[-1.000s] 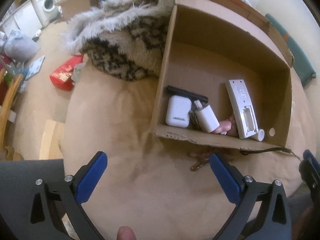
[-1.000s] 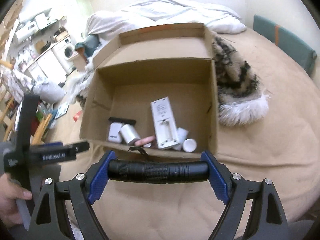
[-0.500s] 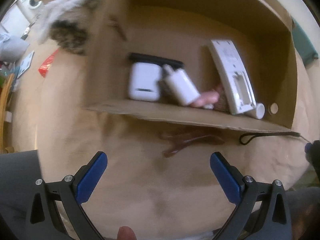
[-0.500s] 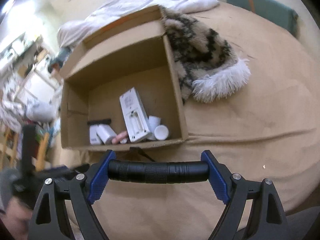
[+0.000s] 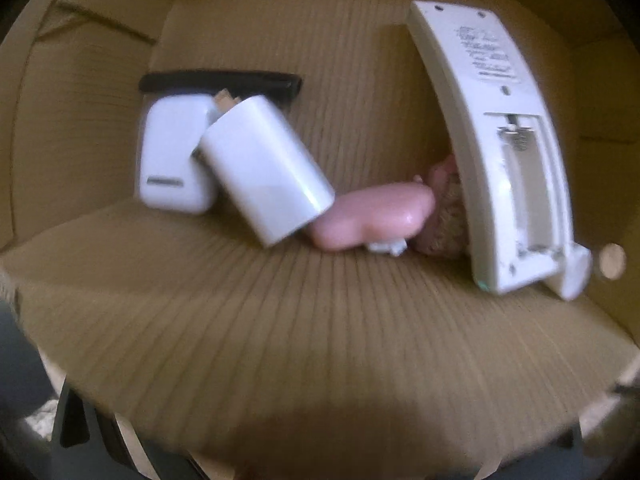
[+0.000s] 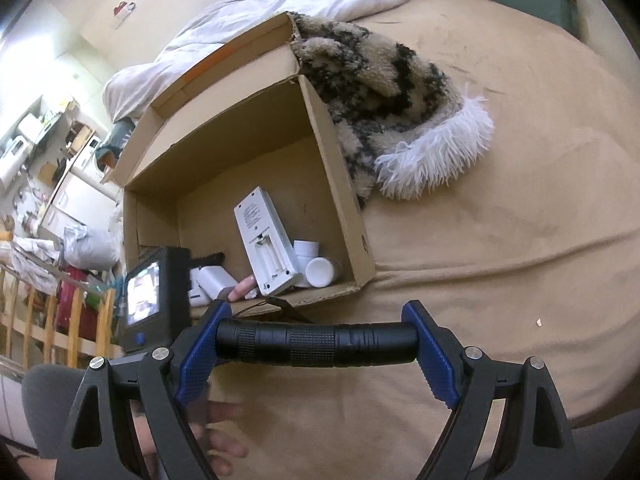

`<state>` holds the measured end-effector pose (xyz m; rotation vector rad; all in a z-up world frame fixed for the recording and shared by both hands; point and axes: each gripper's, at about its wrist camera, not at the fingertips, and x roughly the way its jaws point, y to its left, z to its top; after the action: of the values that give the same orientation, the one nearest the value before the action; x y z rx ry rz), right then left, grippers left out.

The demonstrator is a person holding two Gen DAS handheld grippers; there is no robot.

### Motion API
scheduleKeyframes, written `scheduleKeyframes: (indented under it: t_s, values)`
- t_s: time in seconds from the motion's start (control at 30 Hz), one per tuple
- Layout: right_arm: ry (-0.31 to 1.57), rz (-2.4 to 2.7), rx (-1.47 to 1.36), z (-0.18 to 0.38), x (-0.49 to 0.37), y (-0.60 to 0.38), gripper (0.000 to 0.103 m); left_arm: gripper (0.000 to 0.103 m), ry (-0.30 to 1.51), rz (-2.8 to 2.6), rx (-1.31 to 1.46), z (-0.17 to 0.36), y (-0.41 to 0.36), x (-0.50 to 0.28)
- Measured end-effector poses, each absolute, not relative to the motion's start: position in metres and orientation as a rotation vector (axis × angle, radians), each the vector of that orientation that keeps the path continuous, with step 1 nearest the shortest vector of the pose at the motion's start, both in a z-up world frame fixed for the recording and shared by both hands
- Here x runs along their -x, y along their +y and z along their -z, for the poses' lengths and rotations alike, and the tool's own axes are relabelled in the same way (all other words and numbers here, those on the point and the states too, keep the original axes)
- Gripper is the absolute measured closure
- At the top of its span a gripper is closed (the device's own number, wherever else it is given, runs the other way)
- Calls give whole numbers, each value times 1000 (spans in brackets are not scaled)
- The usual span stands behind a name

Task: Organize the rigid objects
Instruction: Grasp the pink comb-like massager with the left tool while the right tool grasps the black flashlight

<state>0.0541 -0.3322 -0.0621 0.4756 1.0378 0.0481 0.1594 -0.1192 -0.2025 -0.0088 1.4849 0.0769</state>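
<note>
Blue fingers (image 6: pixel 196 354) of the right gripper (image 6: pixel 316 346) pinch a black flashlight (image 6: pixel 316 345) crosswise at both ends, just in front of the cardboard box (image 6: pixel 340 184) on the tan bed cover (image 6: pixel 520 208). Left gripper: finger position cannot be told (near box wall hides the tips in the left wrist view). Inside the box: a white remote (image 5: pixel 508 152) lying back-up with its battery bay open, a white charger (image 5: pixel 264 168) tilted against a white case (image 5: pixel 172 160), and a pink item (image 5: pixel 372 216) between charger and remote.
</note>
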Motion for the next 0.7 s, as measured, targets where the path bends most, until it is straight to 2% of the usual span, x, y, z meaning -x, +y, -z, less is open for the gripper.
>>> scheduleKeyframes:
  t_s: [0.17, 0.27, 0.37, 0.7]
  values:
    - [1038, -55, -467, 62, -57, -330, 11, 0, 1488, -111, 9, 209, -118, -164]
    - [1046, -61, -460, 64, -58, -327, 11, 6, 1479, -92, 0, 203, -126, -166]
    - [1052, -65, -445, 65, -60, -324, 11, 7, 1485, -67, -12, 201, -129, -170]
    - [1076, -75, -405, 69, -62, -315, 11, 7, 1493, -44, -83, 186, -74, -140]
